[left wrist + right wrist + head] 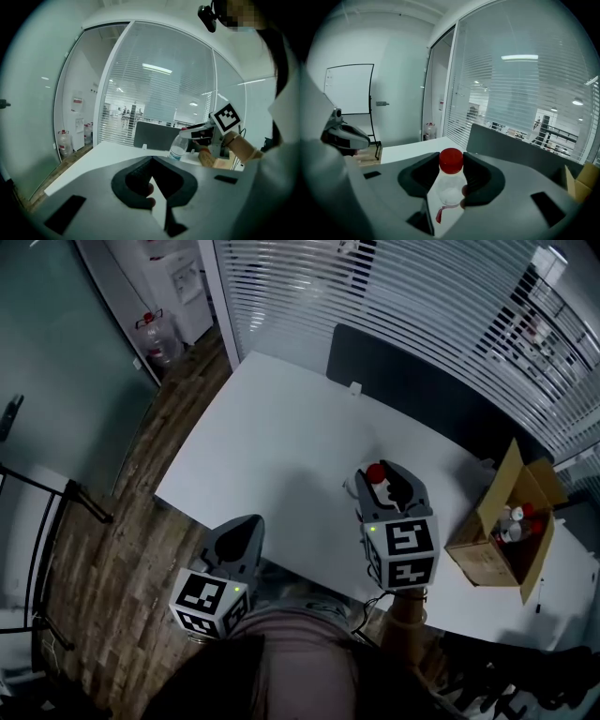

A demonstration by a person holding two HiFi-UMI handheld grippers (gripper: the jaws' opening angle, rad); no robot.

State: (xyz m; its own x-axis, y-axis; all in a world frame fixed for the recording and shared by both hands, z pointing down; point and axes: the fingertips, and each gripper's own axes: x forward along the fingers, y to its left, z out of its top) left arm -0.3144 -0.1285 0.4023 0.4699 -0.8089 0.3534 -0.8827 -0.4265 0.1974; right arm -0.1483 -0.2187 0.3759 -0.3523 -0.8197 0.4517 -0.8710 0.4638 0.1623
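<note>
My right gripper (382,476) is shut on a clear plastic bottle with a red cap (376,472), held above the white table (272,446). In the right gripper view the cap (451,161) sits between the black jaw pads of the right gripper (451,155), and the bottle's body hangs below them. My left gripper (247,523) hovers at the table's front edge. Its jaws meet at the tips with nothing between them (151,160). The left gripper view shows the held bottle (178,147) to the right, over the table.
An open cardboard box (506,521) holding several bottles stands on the table's right end. A dark divider panel (412,381) runs along the far edge, before glass walls with blinds. A water jug (159,338) stands on the wooden floor at the left.
</note>
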